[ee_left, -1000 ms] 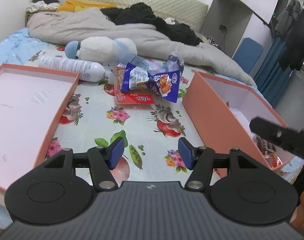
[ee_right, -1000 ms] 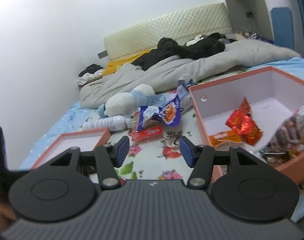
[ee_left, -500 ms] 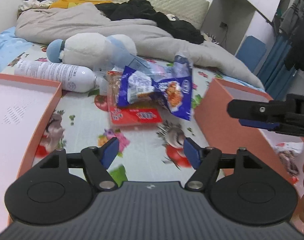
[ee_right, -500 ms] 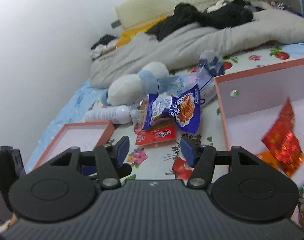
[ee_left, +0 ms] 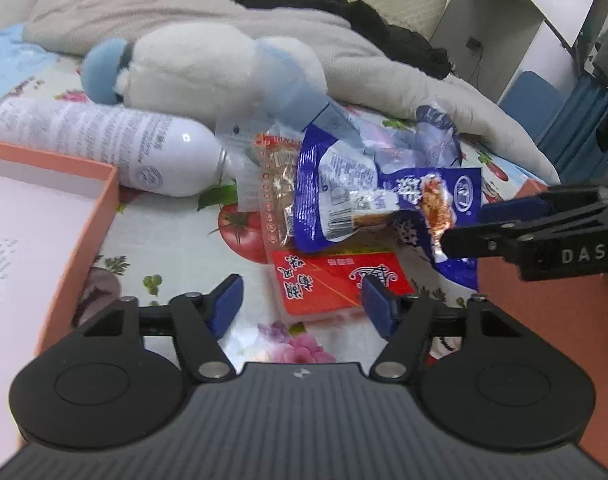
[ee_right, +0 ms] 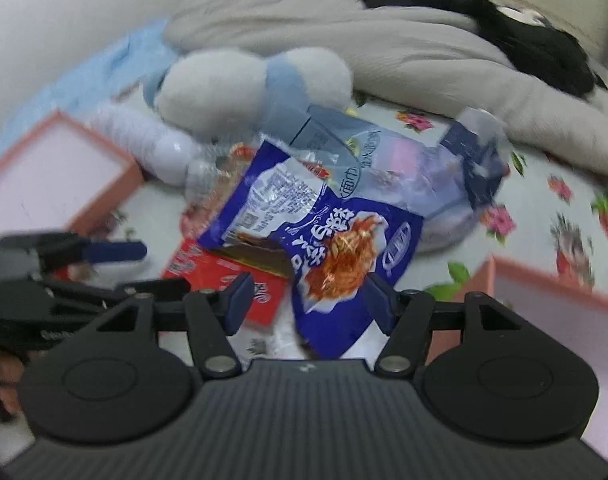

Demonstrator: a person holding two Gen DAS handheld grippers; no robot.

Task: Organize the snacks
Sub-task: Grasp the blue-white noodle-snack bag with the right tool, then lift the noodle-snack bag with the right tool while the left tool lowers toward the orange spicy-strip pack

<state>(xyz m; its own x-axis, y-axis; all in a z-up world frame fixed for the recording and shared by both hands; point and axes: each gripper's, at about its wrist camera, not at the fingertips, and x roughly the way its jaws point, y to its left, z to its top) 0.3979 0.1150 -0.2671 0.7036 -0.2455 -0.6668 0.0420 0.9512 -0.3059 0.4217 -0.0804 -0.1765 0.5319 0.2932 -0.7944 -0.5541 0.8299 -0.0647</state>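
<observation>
A blue noodle snack packet lies on top of a small pile on the flowered sheet. Under it are a flat red packet and a clear orange-printed packet. My left gripper hovers low over the red packet's near edge. Its jaws are closing, the pads clear of the packet. My right gripper comes in from the right, open. The blue packet's lower corner lies between its fingers, untouched.
An orange box with a white inside sits on the left, another orange box on the right. A white bottle, a white-and-blue plush toy, a clear plastic bag and a grey duvet lie behind the pile.
Both grippers have moved in toward the snack pile and lower. The right one swung away from the right box, rolled, and now straddles the blue packet's corner.
</observation>
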